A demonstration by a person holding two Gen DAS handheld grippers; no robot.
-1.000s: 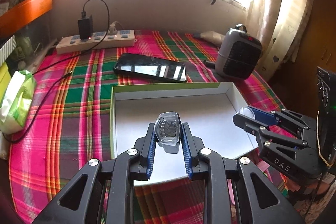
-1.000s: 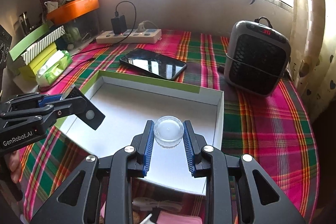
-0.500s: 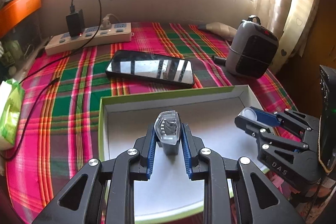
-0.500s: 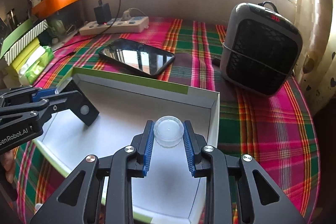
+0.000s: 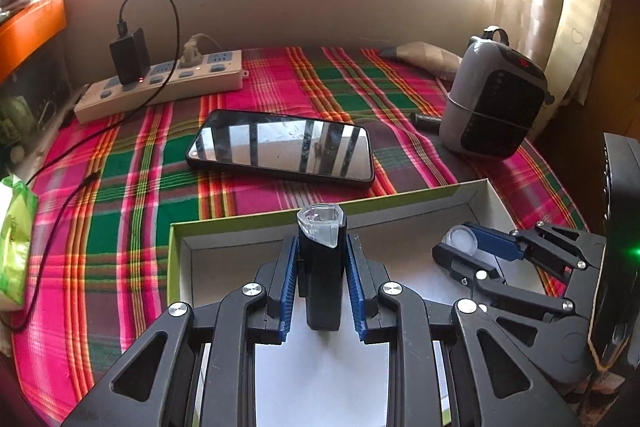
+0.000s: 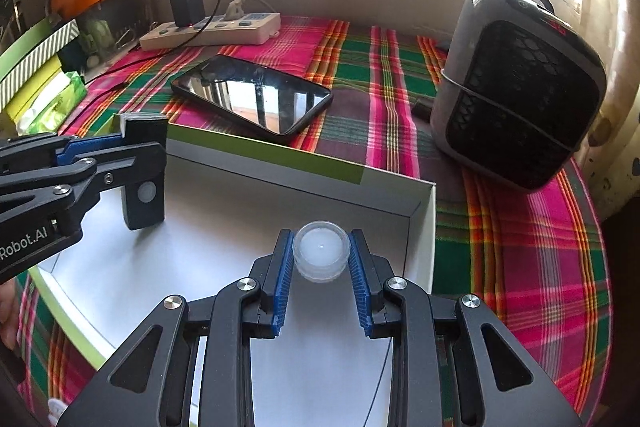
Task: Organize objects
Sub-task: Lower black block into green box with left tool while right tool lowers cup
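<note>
Two grippers work over one shallow white box (image 5: 486,203) with a green outer rim, and each carries one thing. The left gripper (image 5: 322,279) has its two blue pads pressed against the sides of a single black lamp (image 5: 322,267) with a clear faceted cap, held upright over the box's far left part; from the right wrist view its foot looks to be at the box floor, though contact cannot be told. The right gripper (image 6: 321,267) is closed on one small round clear plastic container (image 6: 321,255), gripped at its sides, low over the floor near the box's far right corner.

Ahead of both grippers, just beyond the box's far wall, lies one dark phone (image 5: 282,147), screen up, on the plaid cloth (image 5: 120,195). Farther ahead sits one power strip (image 5: 160,87) with one black charger (image 5: 128,55) plugged in. Ahead and to the right of the right gripper stands one grey heater (image 6: 520,87).
</note>
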